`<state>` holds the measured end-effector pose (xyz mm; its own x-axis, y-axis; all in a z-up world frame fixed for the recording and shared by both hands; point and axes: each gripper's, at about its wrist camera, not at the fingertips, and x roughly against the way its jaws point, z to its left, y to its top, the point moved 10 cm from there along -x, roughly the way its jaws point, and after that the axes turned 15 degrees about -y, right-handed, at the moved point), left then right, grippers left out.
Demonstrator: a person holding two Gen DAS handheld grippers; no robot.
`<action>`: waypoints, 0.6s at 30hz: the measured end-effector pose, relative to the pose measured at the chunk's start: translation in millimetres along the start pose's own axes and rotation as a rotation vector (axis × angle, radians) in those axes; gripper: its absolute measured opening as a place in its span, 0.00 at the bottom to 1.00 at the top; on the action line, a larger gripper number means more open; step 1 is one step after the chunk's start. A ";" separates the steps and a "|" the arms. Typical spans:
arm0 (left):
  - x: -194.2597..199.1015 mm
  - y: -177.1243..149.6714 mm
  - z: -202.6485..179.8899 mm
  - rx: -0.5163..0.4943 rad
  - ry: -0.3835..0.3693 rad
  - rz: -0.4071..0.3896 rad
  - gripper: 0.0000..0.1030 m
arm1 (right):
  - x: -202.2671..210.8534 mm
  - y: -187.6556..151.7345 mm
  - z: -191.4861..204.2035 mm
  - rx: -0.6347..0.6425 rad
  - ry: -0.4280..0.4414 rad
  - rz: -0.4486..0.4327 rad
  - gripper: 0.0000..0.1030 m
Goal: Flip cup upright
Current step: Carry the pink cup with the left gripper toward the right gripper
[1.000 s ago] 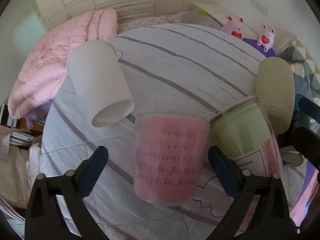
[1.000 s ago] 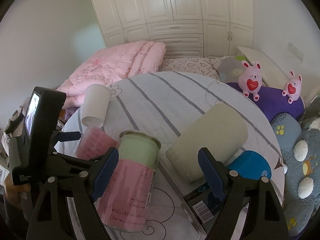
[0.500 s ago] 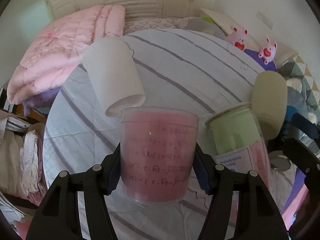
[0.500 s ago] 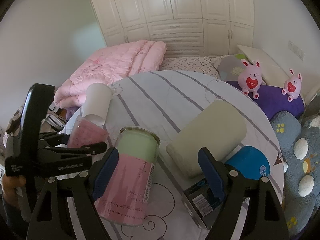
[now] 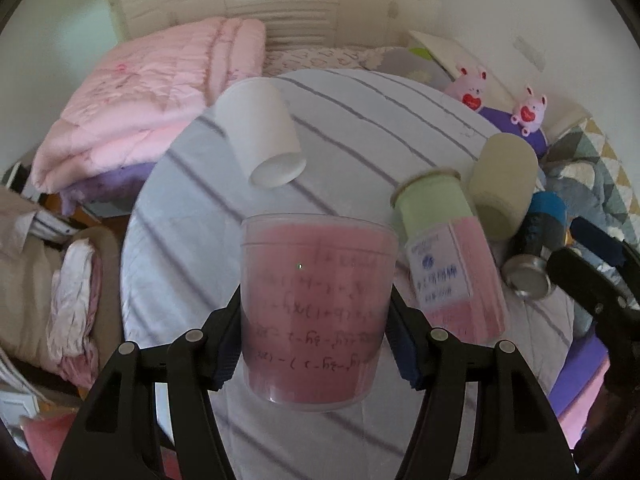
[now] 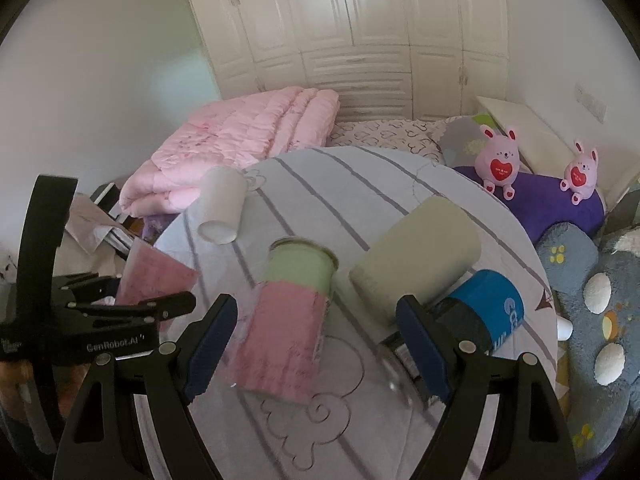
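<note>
My left gripper (image 5: 314, 344) is shut on a clear plastic cup lined with pink paper (image 5: 316, 304) and holds it above the round striped table (image 5: 360, 120), near its left edge. The cup also shows in the right wrist view (image 6: 154, 280), tilted in the left gripper (image 6: 120, 320). My right gripper (image 6: 316, 348) is open and empty, hovering over a glass jar with green and pink paper (image 6: 292, 312) that lies on its side.
A white paper cup (image 5: 262, 136) lies on its side at the far left of the table. A pale green cup (image 6: 416, 268) and a blue can (image 6: 480, 312) lie at the right. A pink quilt (image 6: 240, 144) and plush rabbits (image 6: 500, 164) sit behind.
My left gripper closed on the pink cup and lifted it off the table, drawing back toward the left edge. The right gripper moved slightly forward over the jar.
</note>
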<state>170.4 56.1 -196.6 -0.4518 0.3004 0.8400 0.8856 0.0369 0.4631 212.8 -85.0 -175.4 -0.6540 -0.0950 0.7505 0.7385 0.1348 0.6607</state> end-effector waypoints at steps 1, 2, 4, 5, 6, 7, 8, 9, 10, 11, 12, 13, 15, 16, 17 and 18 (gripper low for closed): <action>3.0 -5.3 0.0 0.005 0.001 -0.005 0.62 | 3.0 -1.0 1.1 0.003 0.002 -0.004 0.80; 5.5 -11.4 -0.5 0.011 -0.005 -0.005 0.62 | 7.6 -3.4 2.8 0.008 0.004 -0.011 0.80; 9.4 -27.8 -2.3 0.023 -0.019 -0.001 0.62 | 13.9 -7.9 6.2 0.014 0.007 -0.021 0.80; 11.2 -36.1 -3.0 0.024 -0.017 0.001 0.62 | 17.0 -11.3 6.3 0.016 0.009 -0.025 0.80; 12.3 -43.1 -4.8 0.023 -0.018 0.005 0.62 | 19.3 -14.3 7.4 0.015 0.008 -0.026 0.80; 13.2 -48.9 -5.2 0.024 -0.019 0.006 0.62 | 20.9 -17.3 7.5 0.016 0.007 -0.023 0.80; 14.5 -54.1 -6.1 0.031 -0.021 0.004 0.62 | 22.1 -21.7 7.8 0.017 0.002 -0.018 0.80; 15.4 -61.7 -6.6 0.040 -0.025 0.004 0.62 | 23.4 -25.0 8.5 0.016 -0.002 -0.015 0.80; 15.4 -65.9 -7.6 0.044 -0.025 0.003 0.62 | 24.6 -28.9 9.4 0.015 -0.004 -0.013 0.80; 15.6 -70.4 -7.7 0.051 -0.022 -0.002 0.62 | 25.8 -32.9 10.6 0.015 -0.004 -0.007 0.80; 15.8 -76.9 -7.1 0.063 -0.016 -0.005 0.62 | 26.7 -36.2 11.5 0.014 -0.003 -0.005 0.80; 16.5 -79.6 -6.9 0.070 -0.018 -0.009 0.62 | 27.6 -39.9 12.3 0.012 -0.006 -0.004 0.80; 16.6 -87.1 -7.6 0.082 -0.026 -0.014 0.62 | 29.0 -46.9 14.0 0.016 -0.016 0.005 0.80; 16.0 -91.3 -6.3 0.090 -0.021 -0.013 0.62 | 30.2 -49.5 14.9 0.017 -0.017 0.007 0.80; 15.5 -93.8 -5.9 0.093 -0.018 -0.012 0.62 | 31.2 -52.6 16.0 0.018 -0.019 0.009 0.80; 14.3 -97.7 -3.3 0.093 -0.013 -0.010 0.62 | 33.0 -56.0 16.5 0.021 -0.023 0.010 0.80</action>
<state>77.1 53.7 -228.9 -0.4600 0.3123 0.8312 0.8874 0.1287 0.4428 147.2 -79.5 -188.0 -0.6501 -0.0710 0.7565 0.7418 0.1562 0.6521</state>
